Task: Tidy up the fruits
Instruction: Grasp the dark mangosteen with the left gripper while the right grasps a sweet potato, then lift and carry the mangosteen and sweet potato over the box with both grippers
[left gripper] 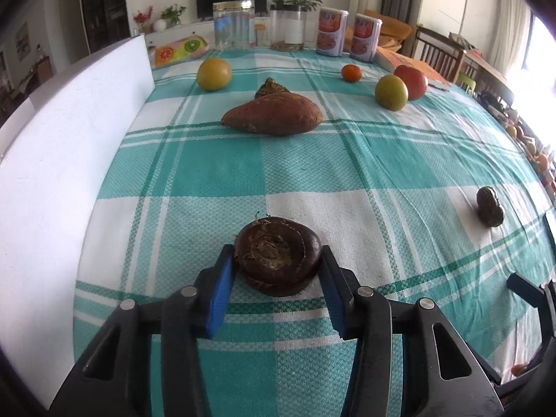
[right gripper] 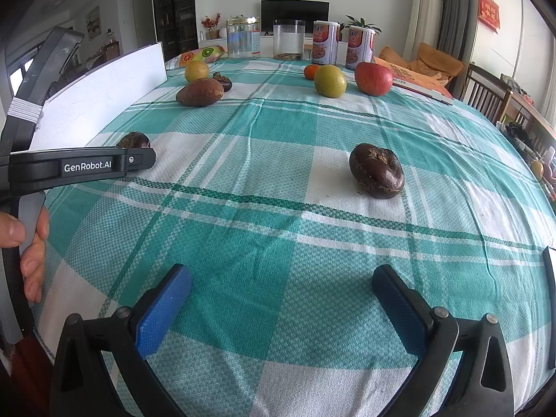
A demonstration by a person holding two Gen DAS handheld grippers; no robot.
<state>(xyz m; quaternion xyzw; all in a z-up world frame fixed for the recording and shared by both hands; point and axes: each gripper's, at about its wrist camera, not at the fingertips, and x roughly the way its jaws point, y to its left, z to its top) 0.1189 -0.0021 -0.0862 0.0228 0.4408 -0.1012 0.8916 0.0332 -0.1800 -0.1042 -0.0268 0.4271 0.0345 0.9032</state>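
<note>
1. Left gripper (left gripper: pixel 276 260) has its blue pads against both sides of a flat, dark brown water chestnut (left gripper: pixel 278 255), clamped on it low over the desk (left gripper: pixel 382 180) with its teal-and-white checked cloth; whether the chestnut has left the cloth I cannot tell.
2. Right gripper (right gripper: pixel 281 295) hangs with its jaws wide apart and holds nothing, near the front edge; a second dark brown water chestnut (right gripper: pixel 377 170) lies ahead of it, slightly right and well apart.
3. Farther off on the left lie a reddish-brown sweet potato (left gripper: pixel 274 118) and a yellow-green round fruit (left gripper: pixel 213 73), and far right a green round fruit (left gripper: pixel 391 92) touches or overlaps a red apple (left gripper: pixel 411 81), with a small orange tangerine (left gripper: pixel 351 73) nearby.
4. Risk: the held chestnut is smooth and rounded at the rim, so it could likely squirt out of the pads if the squeeze eases or the lift is jerky.
5. A dropped chestnut might roll toward the white foam board (left gripper: pixel 69 132) at the left edge.
</note>
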